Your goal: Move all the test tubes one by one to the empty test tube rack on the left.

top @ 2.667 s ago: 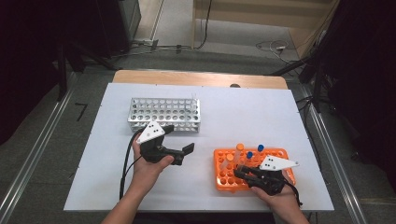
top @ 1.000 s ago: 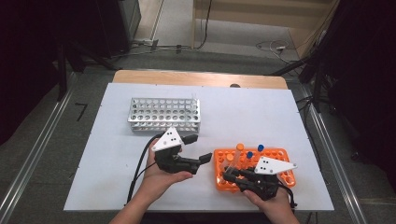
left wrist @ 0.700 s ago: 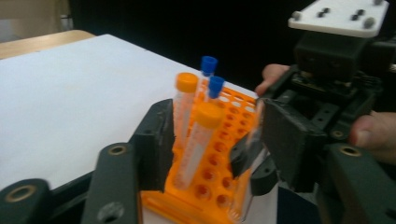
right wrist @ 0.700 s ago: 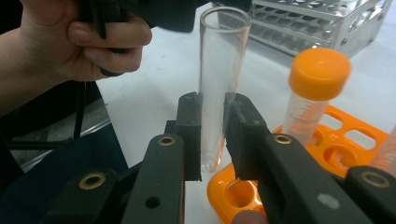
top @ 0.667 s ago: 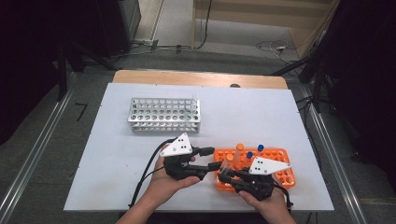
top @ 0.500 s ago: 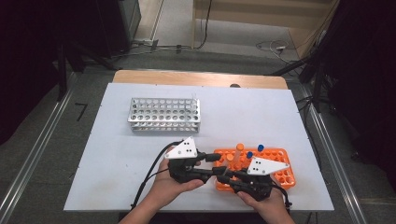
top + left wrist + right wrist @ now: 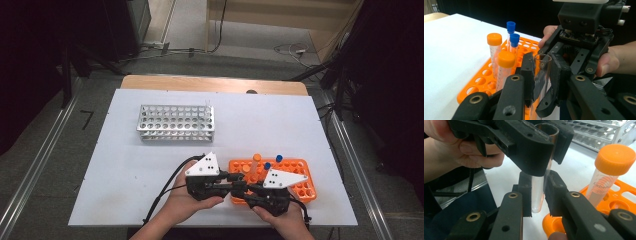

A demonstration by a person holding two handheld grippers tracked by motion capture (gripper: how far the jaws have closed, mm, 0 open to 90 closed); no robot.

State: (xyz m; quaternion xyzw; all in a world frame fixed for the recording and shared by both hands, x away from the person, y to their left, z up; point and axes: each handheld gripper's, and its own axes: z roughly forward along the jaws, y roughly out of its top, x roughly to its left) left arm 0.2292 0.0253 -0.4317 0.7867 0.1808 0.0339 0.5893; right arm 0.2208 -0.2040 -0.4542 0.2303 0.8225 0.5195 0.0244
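While both the left claw (image 7: 541, 82), its jaws just having closed, and the right claw (image 7: 537, 192) clench one uncapped glass tube (image 7: 539, 182) at lower centre, above the orange rack (image 7: 295, 172), handover appears underway, with placement in the metal rack (image 7: 176, 121) judged outstanding.

Metal rack (image 7: 176, 121) stands apart on white table (image 7: 120, 175).

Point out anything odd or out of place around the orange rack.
One thing stands out: a clear uncapped test tube is off the orange rack, clamped by both the left gripper and the right gripper at once. The capped tubes stand upright in the rack; nothing looks spilled.
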